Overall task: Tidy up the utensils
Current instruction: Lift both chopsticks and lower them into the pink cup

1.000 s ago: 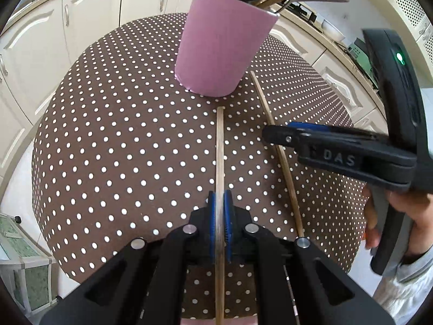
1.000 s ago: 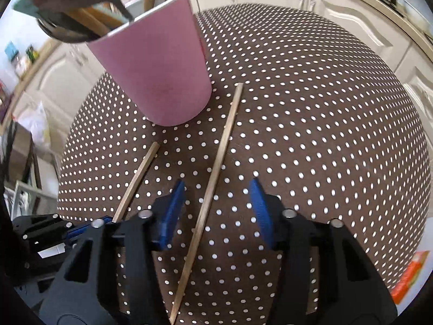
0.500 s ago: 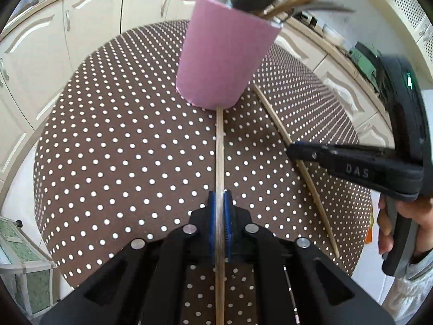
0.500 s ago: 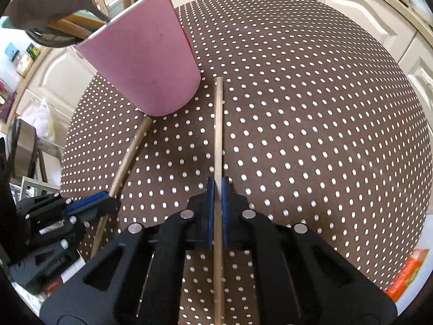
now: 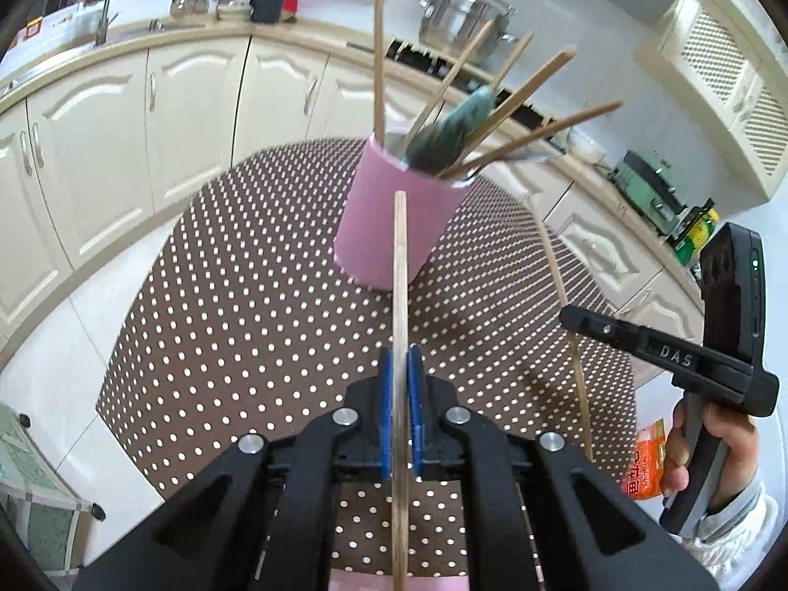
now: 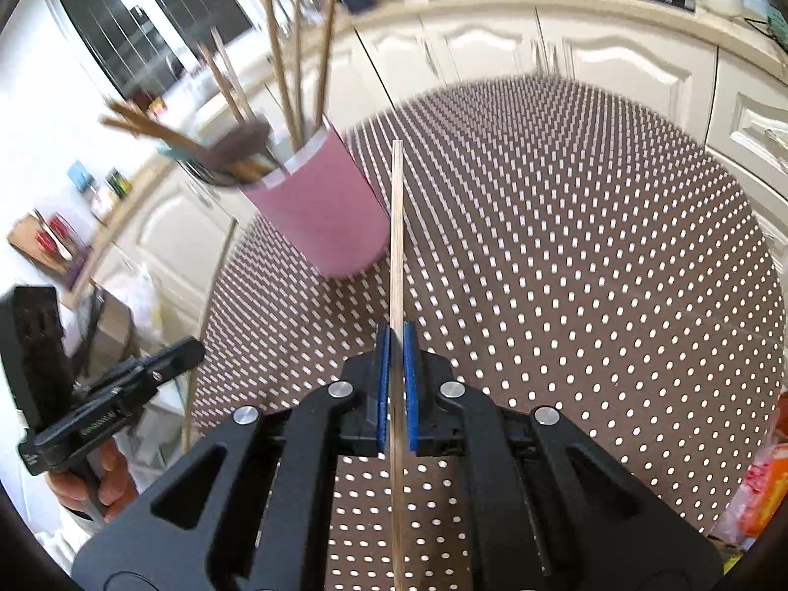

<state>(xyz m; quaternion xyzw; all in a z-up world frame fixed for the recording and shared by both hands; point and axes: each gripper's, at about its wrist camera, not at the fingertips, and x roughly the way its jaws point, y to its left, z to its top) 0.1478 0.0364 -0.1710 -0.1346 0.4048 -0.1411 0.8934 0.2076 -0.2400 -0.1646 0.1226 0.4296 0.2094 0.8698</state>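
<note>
Each hand-held gripper's chopstick (image 5: 400,266) (image 6: 397,226) points lengthwise toward the pink cup (image 5: 394,219).

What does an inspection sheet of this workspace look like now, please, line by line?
Surface: round table under a brown cloth with white dots.
Job's things: pink utensil holder stands upright on the table, holding chopsticks and a dark spoon-like utensil; one chopstick is in the left tongs, a second chopstick in the right.
Clutter: orange packet beyond the table edge.
Grippers: left tongs shut on their chopstick; right tongs shut on theirs.
Cables: nothing seen.
Surroundings: cream kitchen cabinets, steel pot on the counter, a hand on the right handle.
</note>
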